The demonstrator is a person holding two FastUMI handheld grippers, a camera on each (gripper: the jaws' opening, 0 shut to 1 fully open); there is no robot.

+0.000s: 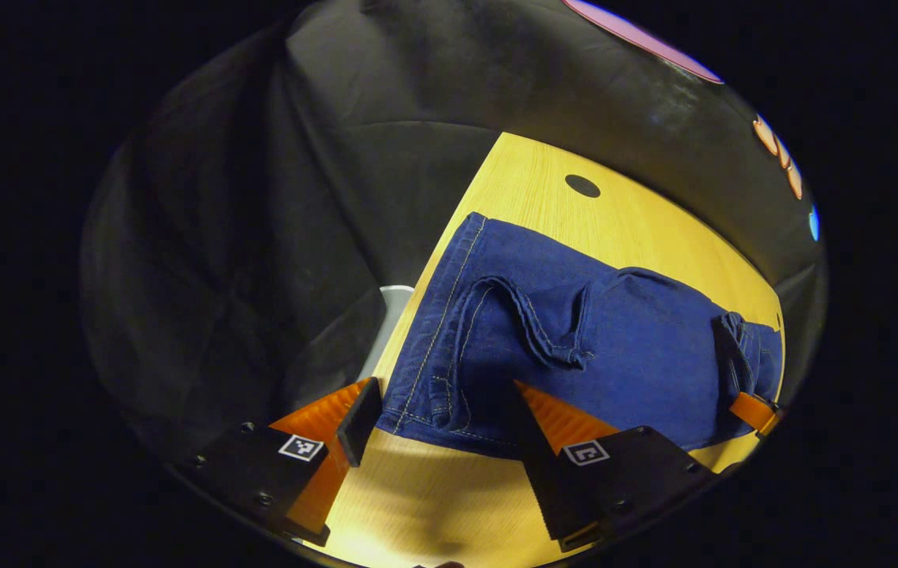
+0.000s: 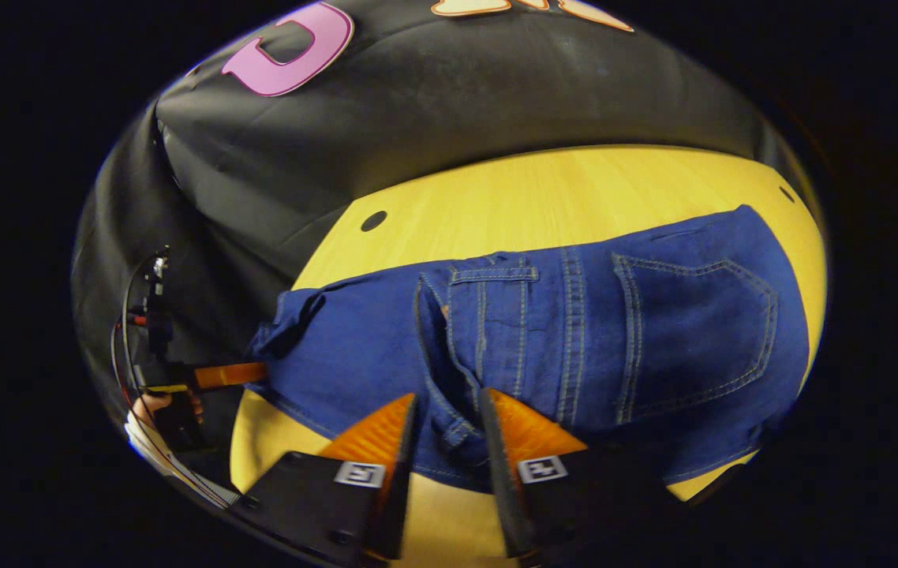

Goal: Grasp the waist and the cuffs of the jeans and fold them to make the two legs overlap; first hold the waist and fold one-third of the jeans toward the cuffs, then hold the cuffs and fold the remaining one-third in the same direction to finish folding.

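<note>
No readable text, brand, number or label on anything I can see.

Only signs present: small square black-and-white coded markers, one on each finger mount of my left hand-held gripper [image 1: 441, 410] and one on each finger mount of my right hand-held gripper [image 2: 449, 430]. They are patterns, not letters or digits; nothing to read off them.

Jeans [image 2: 559, 339] on the surface [image 2: 544, 205]: stitching and a back pocket visible, no legible tag or brand patch.

Surface itself carries no print or marking I can read.
</note>
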